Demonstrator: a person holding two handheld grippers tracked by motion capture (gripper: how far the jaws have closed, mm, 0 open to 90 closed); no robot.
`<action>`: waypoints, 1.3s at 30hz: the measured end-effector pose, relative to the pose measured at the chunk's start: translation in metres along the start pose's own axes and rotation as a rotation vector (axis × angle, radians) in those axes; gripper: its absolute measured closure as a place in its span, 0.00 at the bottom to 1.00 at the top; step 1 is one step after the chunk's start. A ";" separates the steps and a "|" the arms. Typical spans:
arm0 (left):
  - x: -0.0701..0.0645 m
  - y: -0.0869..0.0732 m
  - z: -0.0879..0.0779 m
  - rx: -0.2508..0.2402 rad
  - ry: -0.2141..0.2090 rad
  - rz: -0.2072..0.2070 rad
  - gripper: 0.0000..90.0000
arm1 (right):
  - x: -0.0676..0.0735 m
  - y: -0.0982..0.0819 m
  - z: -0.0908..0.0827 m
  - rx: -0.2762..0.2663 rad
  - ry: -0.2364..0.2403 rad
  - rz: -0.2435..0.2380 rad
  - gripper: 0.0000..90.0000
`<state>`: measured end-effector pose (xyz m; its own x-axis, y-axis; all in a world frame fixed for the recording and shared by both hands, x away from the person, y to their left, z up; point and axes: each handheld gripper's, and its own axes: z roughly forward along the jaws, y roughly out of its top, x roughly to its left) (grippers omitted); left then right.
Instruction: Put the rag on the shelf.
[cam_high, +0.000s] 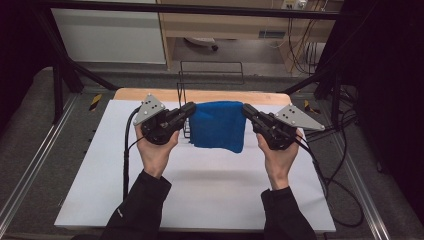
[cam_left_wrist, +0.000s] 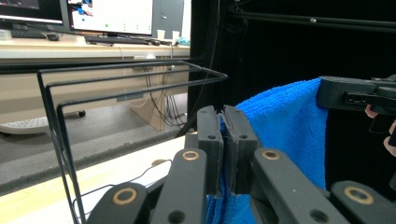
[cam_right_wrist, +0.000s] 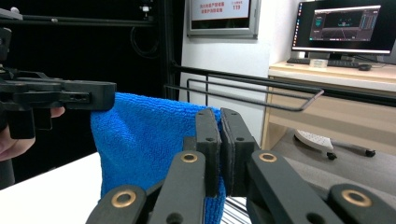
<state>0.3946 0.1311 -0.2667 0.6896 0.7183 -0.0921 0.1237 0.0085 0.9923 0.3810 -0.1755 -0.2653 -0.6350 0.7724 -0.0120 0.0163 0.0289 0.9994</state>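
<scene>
Above the white table (cam_high: 200, 190), blue towel (cam_high: 218, 125) stretched between both grippers, rack (cam_high: 186, 112) just behind

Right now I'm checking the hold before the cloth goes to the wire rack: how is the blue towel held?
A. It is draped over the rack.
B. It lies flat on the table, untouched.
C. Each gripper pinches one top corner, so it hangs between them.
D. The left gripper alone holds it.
C: the left gripper and the right gripper are each shut on an upper corner of the blue towel, which hangs between them.
</scene>
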 end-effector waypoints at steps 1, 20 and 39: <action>0.001 0.001 0.000 -0.005 0.001 -0.002 0.96 | 0.000 0.001 0.001 -0.001 0.001 0.001 0.97; 0.014 0.033 0.001 -0.071 0.018 -0.006 0.96 | -0.001 0.031 0.020 -0.055 -0.017 -0.022 0.97; 0.027 0.074 0.014 -0.117 0.028 -0.011 0.96 | -0.011 0.069 0.038 -0.103 -0.047 -0.038 0.97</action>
<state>0.4321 0.1418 -0.1971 0.6682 0.7370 -0.1021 0.0456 0.0964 0.9943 0.4185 -0.1573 -0.1973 -0.5968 0.8009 -0.0487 -0.0878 -0.0049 0.9961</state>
